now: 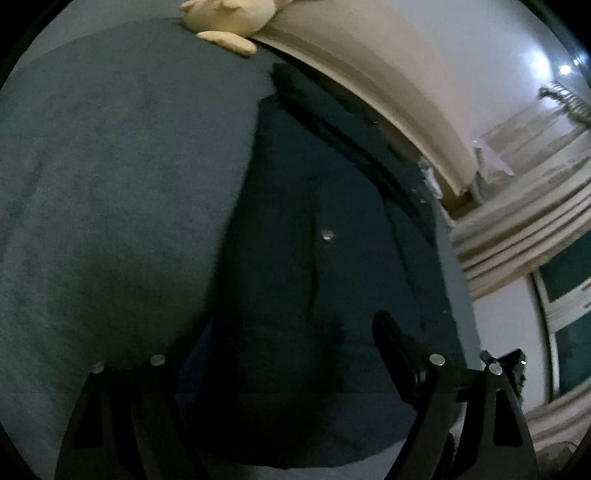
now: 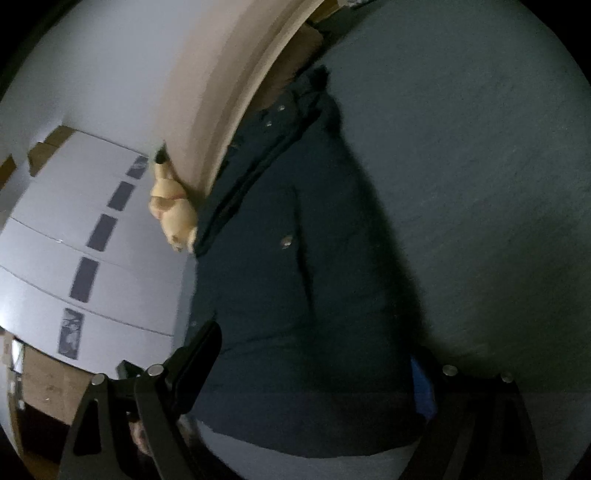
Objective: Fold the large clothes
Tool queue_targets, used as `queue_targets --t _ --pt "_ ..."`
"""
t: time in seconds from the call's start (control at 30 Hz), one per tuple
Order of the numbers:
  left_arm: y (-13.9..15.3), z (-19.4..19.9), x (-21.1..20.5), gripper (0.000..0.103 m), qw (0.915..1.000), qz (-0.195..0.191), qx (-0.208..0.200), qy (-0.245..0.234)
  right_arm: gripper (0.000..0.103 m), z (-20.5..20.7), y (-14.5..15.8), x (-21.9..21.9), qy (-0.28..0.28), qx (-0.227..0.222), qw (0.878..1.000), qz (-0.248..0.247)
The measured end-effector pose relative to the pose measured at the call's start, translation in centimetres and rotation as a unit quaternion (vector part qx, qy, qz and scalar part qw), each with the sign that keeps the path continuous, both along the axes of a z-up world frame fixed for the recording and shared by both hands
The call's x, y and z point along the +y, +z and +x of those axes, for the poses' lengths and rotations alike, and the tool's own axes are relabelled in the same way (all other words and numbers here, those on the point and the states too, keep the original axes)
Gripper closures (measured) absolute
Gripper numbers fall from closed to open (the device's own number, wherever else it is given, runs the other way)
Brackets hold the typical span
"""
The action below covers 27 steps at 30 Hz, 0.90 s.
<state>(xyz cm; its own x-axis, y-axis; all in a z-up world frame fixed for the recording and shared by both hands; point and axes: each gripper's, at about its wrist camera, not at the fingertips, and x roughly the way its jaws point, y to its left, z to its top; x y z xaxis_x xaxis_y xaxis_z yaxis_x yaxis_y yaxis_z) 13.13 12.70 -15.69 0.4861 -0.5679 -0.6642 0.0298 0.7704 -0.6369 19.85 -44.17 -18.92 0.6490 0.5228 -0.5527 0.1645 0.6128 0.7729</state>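
Observation:
A dark navy jacket [image 1: 317, 221] with metal snap buttons lies on a grey-blue bed cover [image 1: 110, 184], folded into a long narrow shape. It also shows in the right wrist view [image 2: 295, 258] on the same bed cover [image 2: 480, 166]. My left gripper [image 1: 291, 350] is open, its fingers spread over the jacket's near hem; the right finger [image 1: 391, 343] shows, the left finger is lost in the dark. My right gripper [image 2: 314, 350] is open too, with its left finger [image 2: 199, 350] at the jacket's left edge and the right finger in shadow.
A yellow plush toy [image 1: 229, 18] lies at the head of the bed by the beige headboard [image 1: 369, 74]; it also shows in the right wrist view [image 2: 171, 206]. White drawers [image 2: 92, 240] stand to the left. Curtains [image 1: 524, 221] hang at the right.

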Motion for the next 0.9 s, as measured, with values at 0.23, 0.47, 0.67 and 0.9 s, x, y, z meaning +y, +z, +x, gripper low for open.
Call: queue_targets --t 0.23,0.47,0.67,0.9 --pt "-1.0 0.8 -0.5 0.019 1.0000 0.005 0.005 0.000 0.013 0.2 -0.7 0.6 0.009 0.001 1.000 -0.003" --pt "0.0 0.5 -1.8 0.019 0.9969 -0.038 0.002 -0.069 0.013 -0.1 -0.3 0.3 0.028 -0.017 0.999 0.020" --pt "-1.4 0.4 -2.5 0.022 0.9962 -0.054 0.019 -0.066 0.014 0.4 -1.1 0.7 0.012 -0.010 1.000 0.024" --pt "-1.8 0.0 -3.2 0.022 0.9959 -0.060 0.016 -0.066 0.018 0.0 -1.2 1.0 0.015 -0.009 0.999 0.034"
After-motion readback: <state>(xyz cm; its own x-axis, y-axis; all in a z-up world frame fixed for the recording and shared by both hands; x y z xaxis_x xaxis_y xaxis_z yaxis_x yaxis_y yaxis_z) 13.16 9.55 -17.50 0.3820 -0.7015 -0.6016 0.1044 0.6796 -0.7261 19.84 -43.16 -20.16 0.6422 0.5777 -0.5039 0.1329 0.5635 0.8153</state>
